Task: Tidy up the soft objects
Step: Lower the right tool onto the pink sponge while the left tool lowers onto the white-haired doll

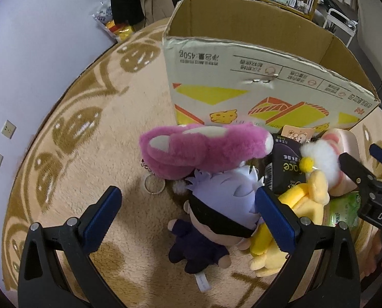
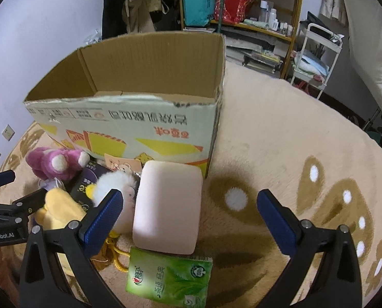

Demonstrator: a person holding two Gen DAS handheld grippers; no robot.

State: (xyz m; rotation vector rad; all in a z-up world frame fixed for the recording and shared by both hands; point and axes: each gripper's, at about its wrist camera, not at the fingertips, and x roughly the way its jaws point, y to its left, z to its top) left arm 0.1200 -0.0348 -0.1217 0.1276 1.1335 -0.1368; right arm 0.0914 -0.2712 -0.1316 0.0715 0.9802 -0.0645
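Note:
An open cardboard box (image 1: 242, 87) stands on the beige rug, also in the right wrist view (image 2: 139, 118). In front of it lies a pile of soft things: a pink plush bear (image 1: 203, 148), a purple-haired doll (image 1: 216, 213), a yellow plush (image 1: 293, 218), a white fluffy toy (image 1: 319, 159), a pink cushion (image 2: 168, 208) and a green tissue pack (image 2: 170, 279). My left gripper (image 1: 188, 220) is open above the doll. My right gripper (image 2: 188, 220) is open above the pink cushion's lower right side.
A dark packet (image 1: 286, 169) and a small bear card (image 2: 124, 166) lie in the pile. A metal key ring (image 1: 153, 186) lies by the bear. Shelves (image 2: 242, 12) and a white cart (image 2: 316, 59) stand behind the rug. The wall (image 1: 24, 64) is left.

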